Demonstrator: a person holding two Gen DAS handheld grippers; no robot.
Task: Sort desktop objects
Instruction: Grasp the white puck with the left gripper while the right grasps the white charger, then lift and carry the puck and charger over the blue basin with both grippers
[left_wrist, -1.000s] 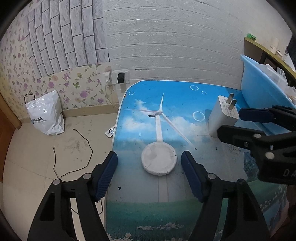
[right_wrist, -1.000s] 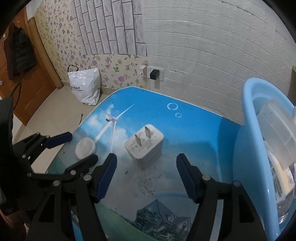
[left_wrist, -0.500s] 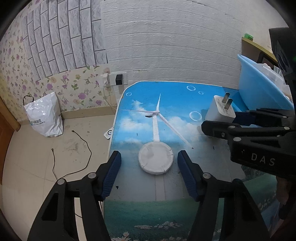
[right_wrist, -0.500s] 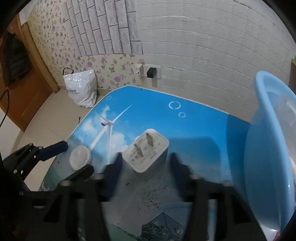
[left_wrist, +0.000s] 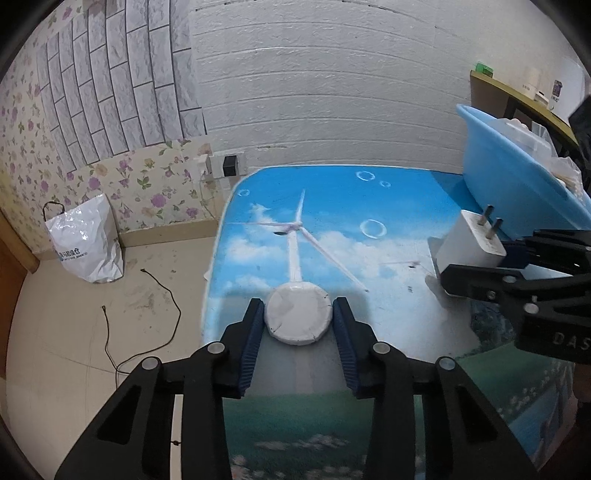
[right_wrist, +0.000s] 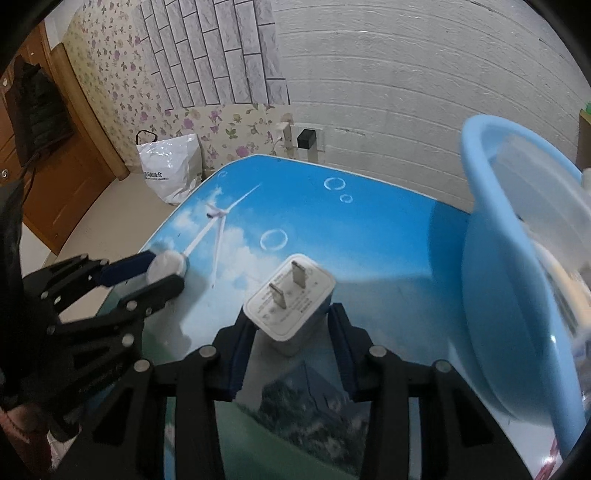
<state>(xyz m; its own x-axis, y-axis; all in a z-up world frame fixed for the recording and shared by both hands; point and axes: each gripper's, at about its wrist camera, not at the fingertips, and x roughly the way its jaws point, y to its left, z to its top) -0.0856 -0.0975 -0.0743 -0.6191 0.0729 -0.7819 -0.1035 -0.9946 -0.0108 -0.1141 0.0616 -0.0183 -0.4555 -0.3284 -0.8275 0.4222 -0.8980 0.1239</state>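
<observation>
1. White brick wall is backing a table whose top is printed with a blue sky and a wind turbine.
2. At the table's right edge a blue basin is standing; it is holding a clear plastic box and some pale items too blurred to name.
3. Seen from the left wrist, the same basin is showing the clear box and crumpled white things above its rim.
4. Left gripper is reaching down near the table's left edge, and its jaws have just been closing; the blue pads are now sitting against both sides of a white disc lying flat on the table.
5. Right gripper is working nearer the basin, its jaws having just been closing too; the pads are now clamping a white charger, prongs pointing up.
6. From the left wrist, the charger is sitting just beside the basin, near the table's right edge; whether it is resting on the table or lifting off, I cannot tell.
7. On the floor left of the table, a white bag is leaning against the flowered wallpaper, and a black cable is trailing nearby.
</observation>
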